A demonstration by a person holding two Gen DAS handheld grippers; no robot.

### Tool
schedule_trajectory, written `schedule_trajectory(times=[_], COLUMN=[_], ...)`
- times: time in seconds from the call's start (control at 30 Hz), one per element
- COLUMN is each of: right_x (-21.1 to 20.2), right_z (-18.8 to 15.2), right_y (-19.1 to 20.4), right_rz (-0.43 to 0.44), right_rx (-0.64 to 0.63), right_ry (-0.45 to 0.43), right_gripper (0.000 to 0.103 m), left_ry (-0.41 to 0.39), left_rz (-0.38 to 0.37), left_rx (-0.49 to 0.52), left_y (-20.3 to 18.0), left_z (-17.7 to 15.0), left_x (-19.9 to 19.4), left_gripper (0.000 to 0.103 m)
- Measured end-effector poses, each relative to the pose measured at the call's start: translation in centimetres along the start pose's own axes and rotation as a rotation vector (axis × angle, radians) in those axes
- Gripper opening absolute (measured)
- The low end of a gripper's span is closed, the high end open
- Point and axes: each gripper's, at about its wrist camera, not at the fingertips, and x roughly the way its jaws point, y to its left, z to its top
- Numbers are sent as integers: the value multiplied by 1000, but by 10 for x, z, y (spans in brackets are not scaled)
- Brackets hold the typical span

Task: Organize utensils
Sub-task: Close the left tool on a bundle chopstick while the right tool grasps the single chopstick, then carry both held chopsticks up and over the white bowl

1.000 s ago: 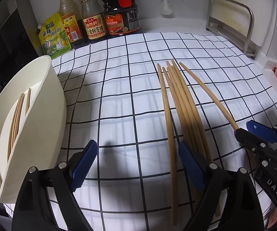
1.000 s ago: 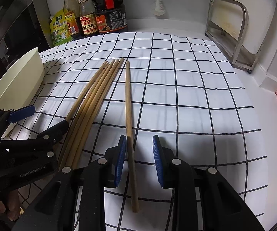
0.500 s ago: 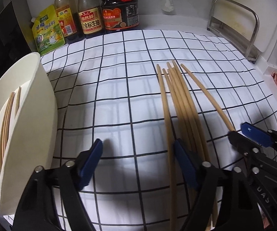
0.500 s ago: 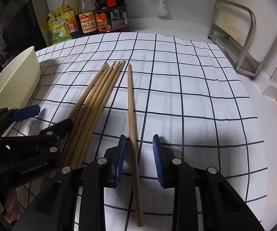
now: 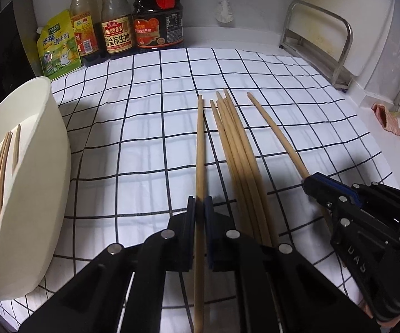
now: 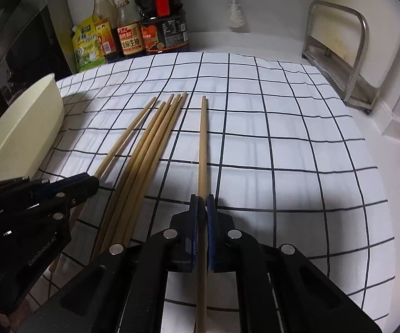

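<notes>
Wooden chopsticks lie on a checked cloth. My left gripper (image 5: 199, 208) has its jaws closing tight on the leftmost chopstick (image 5: 200, 144), and the pads press on it. A bundle of several chopsticks (image 5: 236, 152) lies just to its right. My right gripper (image 6: 202, 202) is likewise closing, its pads pinching the single rightmost chopstick (image 6: 203, 144). In the left wrist view, the right gripper (image 5: 311, 183) shows at the right. In the right wrist view, the left gripper (image 6: 89, 183) shows at the left beside the bundle (image 6: 155, 138). A white holder (image 5: 41, 152) at the left has chopsticks (image 5: 1, 172) inside.
Sauce bottles (image 5: 116, 25) and a yellow pouch (image 5: 57, 50) stand along the back wall. A metal rack (image 5: 325, 44) stands at the back right. The checked cloth (image 5: 144, 111) covers the counter. The white holder (image 6: 25, 127) borders its left edge.
Both grippers went from open to shut, each on one chopstick. The left jaws closed from wide apart, and the leftmost chopstick now lies a little away from the bundle.
</notes>
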Motion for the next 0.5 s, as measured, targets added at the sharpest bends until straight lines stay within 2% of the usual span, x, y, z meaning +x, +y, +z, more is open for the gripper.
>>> schedule_trajectory(times=[0.23,0.37,0.5], right_x=[-30,-48,-61], right_z=[0,6,21], right_y=[9,26,56], right_rz=[58,111,163], right_rx=[47,59,50], right_ry=[-60,-96,-126], right_gripper=[6,6,6], left_ry=[-68,-124,-172], left_rz=[-45,-67,-57], left_rx=[-24,-28,-28], left_y=[14,29,52], left_z=[0,6,10], left_x=[-43,-77,-105], left_gripper=[7,7,7])
